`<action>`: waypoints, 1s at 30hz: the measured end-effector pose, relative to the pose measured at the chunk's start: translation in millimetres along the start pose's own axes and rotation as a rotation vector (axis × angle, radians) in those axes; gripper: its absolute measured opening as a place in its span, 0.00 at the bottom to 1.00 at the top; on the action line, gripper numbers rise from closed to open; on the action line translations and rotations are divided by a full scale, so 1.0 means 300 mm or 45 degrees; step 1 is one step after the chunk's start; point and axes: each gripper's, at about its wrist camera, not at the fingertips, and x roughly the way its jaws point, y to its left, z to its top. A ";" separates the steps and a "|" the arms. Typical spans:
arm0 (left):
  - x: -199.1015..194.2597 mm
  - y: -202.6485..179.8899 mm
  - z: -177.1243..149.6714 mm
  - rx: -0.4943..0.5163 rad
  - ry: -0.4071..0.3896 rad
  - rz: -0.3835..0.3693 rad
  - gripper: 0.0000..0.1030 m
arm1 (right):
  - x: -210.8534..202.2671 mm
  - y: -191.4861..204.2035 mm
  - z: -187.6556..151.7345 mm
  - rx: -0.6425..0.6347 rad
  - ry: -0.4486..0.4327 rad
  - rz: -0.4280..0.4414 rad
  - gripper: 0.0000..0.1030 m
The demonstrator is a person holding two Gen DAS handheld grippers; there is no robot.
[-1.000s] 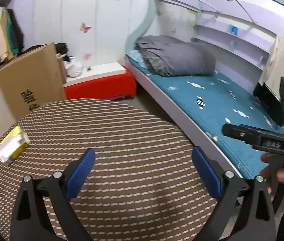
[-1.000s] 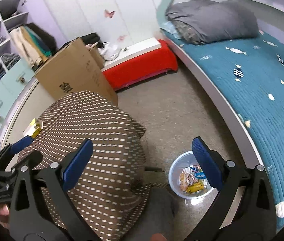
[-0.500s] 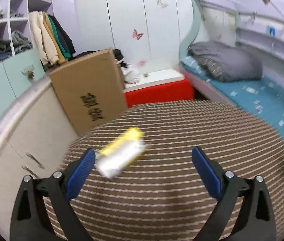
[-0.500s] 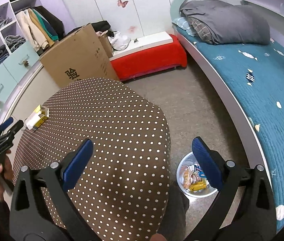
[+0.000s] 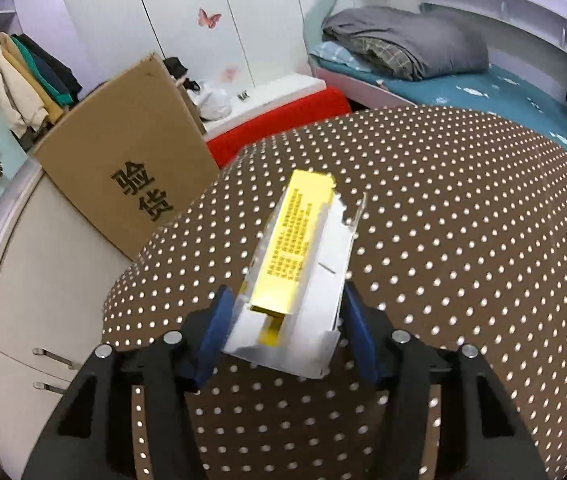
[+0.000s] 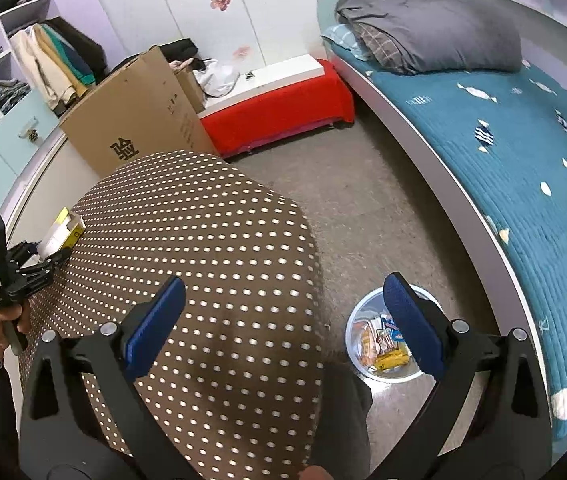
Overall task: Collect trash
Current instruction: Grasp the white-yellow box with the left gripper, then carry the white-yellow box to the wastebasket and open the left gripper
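now our left claw [image 5: 289, 332] pinches the yellow-and-white carton [image 5: 297, 264] at the worktop's [image 5: 463, 260] nine o'clock edge; our right claw [image 6: 283, 320] hangs spread, trash bin [image 6: 353, 330] at its four o'clock.

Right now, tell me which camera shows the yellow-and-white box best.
Left wrist view: the yellow-and-white box fills the centre between the left gripper fingers, printed text visible. The right wrist view shows it small at the table's far left edge.
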 end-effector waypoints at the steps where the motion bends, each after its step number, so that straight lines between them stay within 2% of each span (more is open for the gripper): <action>1: -0.005 -0.009 0.003 -0.008 0.002 -0.012 0.52 | -0.004 -0.017 -0.005 0.008 -0.002 -0.001 0.94; 6: -0.059 -0.101 0.002 -0.100 0.004 -0.038 0.46 | -0.023 -0.126 -0.048 0.068 -0.002 -0.002 0.94; 9: -0.120 -0.172 -0.003 -0.187 -0.019 -0.092 0.45 | -0.017 -0.227 -0.082 0.099 0.001 -0.038 0.94; 12: -0.212 -0.299 -0.007 -0.206 -0.069 -0.114 0.45 | 0.038 -0.375 -0.143 0.198 0.057 -0.064 0.94; 17: -0.333 -0.548 -0.005 -0.273 -0.130 -0.185 0.45 | 0.235 -0.654 -0.293 0.369 0.212 -0.156 0.94; 22: -0.381 -0.796 0.013 -0.330 -0.142 -0.249 0.45 | 0.562 -0.865 -0.495 0.412 0.449 -0.279 0.93; 23: -0.385 -0.859 0.021 -0.337 -0.143 -0.270 0.45 | 0.624 -0.902 -0.539 0.438 0.491 -0.287 0.91; 25: -0.390 -0.967 0.042 -0.333 -0.151 -0.300 0.45 | 0.745 -0.968 -0.622 0.501 0.584 -0.303 0.67; 28: -0.400 -1.103 0.071 -0.305 -0.190 -0.327 0.45 | 0.904 -1.053 -0.725 0.577 0.658 -0.326 0.59; 30: -0.403 -1.172 0.081 -0.282 -0.214 -0.320 0.45 | 0.972 -1.081 -0.747 0.617 0.677 -0.332 0.57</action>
